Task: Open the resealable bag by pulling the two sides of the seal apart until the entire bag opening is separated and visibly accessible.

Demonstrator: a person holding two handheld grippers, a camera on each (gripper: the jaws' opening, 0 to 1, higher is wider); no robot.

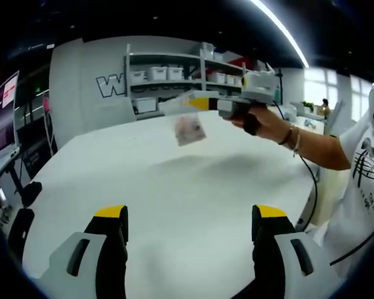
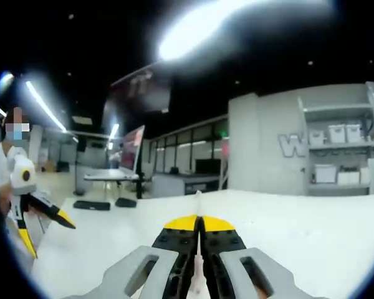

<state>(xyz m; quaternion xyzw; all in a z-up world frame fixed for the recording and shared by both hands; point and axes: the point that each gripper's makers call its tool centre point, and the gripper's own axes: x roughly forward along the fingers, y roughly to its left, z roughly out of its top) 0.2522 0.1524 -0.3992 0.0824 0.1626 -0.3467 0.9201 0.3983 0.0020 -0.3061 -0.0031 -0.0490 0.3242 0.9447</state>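
Left gripper view: the left gripper [image 1: 190,227] has its yellow-tipped jaws spread wide at 6 o'clock, with nothing between them, above a white table [image 1: 174,187]. Toward 12 o'clock the right gripper [image 1: 202,103] comes in from the right, held by a hand [image 1: 265,121] with a bracelet at the wrist. The bag [image 1: 188,124], small and clear, hangs from its tips above the table, well apart from the left jaws. Shelves [image 1: 174,75] with white bins stand behind, against a grey wall.

Right gripper view: the right gripper's jaws are pressed together on the thin top edge of the bag [image 2: 198,205], which sticks up between the yellow tips. At 9 o'clock the left gripper [image 2: 47,230] shows with its jaws apart.
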